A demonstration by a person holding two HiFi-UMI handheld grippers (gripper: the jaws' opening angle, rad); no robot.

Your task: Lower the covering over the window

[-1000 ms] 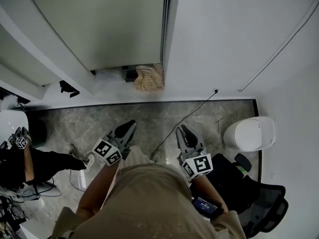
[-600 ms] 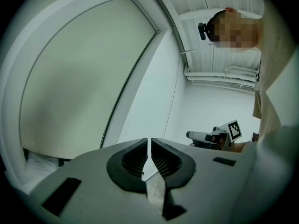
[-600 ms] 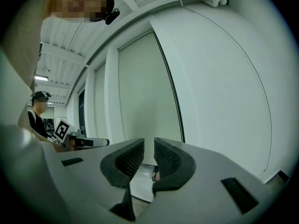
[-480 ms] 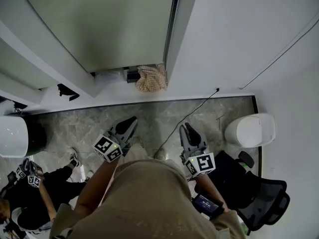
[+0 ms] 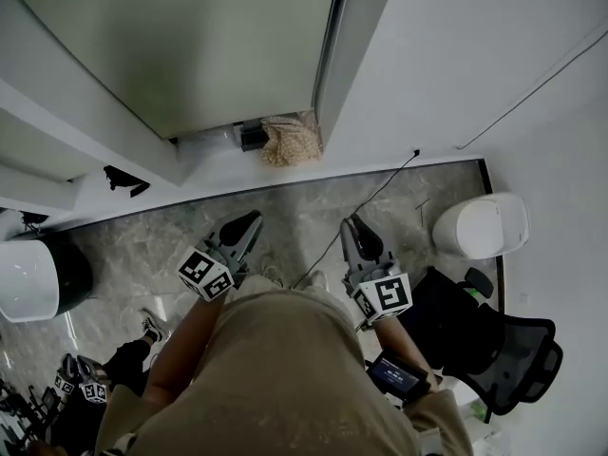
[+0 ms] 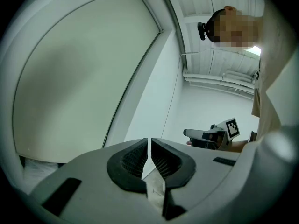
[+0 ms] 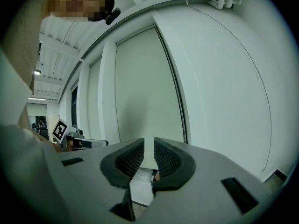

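A pale grey-green roller blind hangs over the window and ends just above the sill; it also fills the left gripper view and shows in the right gripper view. A dark vertical strip runs down its right edge. My left gripper points level at the blind from a short way off, jaws shut on nothing. My right gripper is held beside it, facing the same way, with its pads a little apart and empty. Neither touches the blind.
A beige patterned bag lies below the blind's right corner. A black cable crosses the marble floor. A white bin and a black office chair stand at the right. A white round tub and another person are at the left.
Both grippers have moved closer to the window wall together, and the blind fills more of the head view. The other person at the left has slid toward the bottom corner.
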